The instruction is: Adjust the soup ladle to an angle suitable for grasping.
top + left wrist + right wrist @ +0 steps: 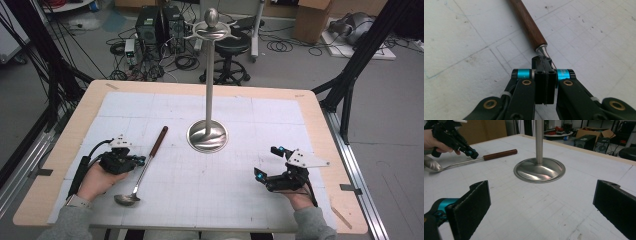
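Pinching the ladle (pixel 144 165) by its slick, stiff steel shank, the left tongs (pixel 543 65) are clamping just below the wooden grip; the right tongs (pixel 541 202) are hanging spread.

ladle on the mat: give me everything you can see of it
The ladle lies flat on the white mat, left of the stand's round base. It has a dark brown, wood-like handle pointing away from the person, a thin shiny metal shaft and a small steel bowl at the near end. The left tool, jaws shut, sits at the shaft just below the handle's ferrule; whether it grips or only touches is unclear.
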`<act>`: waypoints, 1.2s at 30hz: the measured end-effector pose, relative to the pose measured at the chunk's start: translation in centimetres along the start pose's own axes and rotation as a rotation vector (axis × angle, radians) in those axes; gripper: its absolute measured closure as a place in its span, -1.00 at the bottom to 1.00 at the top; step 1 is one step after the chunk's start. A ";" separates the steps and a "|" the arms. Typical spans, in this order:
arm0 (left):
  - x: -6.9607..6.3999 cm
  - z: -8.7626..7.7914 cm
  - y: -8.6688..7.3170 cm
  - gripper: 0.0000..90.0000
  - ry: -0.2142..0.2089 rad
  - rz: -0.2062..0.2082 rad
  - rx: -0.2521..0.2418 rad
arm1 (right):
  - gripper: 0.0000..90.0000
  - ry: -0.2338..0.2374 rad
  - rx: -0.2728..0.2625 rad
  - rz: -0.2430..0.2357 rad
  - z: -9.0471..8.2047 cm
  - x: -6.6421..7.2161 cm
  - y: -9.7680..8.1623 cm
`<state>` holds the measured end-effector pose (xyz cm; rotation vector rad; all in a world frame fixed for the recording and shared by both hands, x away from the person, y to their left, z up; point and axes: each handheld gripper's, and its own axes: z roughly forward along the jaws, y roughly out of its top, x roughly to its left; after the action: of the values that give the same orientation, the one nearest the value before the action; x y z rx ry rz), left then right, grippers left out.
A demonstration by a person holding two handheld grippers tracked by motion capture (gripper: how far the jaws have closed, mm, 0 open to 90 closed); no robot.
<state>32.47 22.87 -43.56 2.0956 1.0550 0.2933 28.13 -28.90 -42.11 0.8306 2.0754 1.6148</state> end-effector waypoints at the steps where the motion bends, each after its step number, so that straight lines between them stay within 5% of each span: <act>1: 0.1 0.2 0.0 0.99 -0.005 -0.011 0.004 | -0.99 0.000 0.000 -0.001 0.0 0.0 0.0; 4: 0.2 0.6 0.0 0.99 -0.004 -0.017 0.005 | -0.99 0.000 0.001 -0.001 0.0 0.0 0.0; 8: -0.2 0.6 0.1 0.99 0.018 0.038 0.015 | -0.99 -0.001 0.001 -0.001 -0.1 0.0 0.0; 14: -0.3 0.7 0.2 0.99 0.011 0.040 0.018 | -0.99 -0.002 0.003 -0.001 -0.1 0.1 0.0; 36: -1.6 1.6 0.8 0.99 -0.070 0.084 0.026 | -0.99 -0.001 0.008 0.002 -0.1 0.1 -0.1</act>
<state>32.73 20.56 -43.91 2.1610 0.9359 0.2462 27.96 -28.96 -42.14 0.8356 2.0829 1.6077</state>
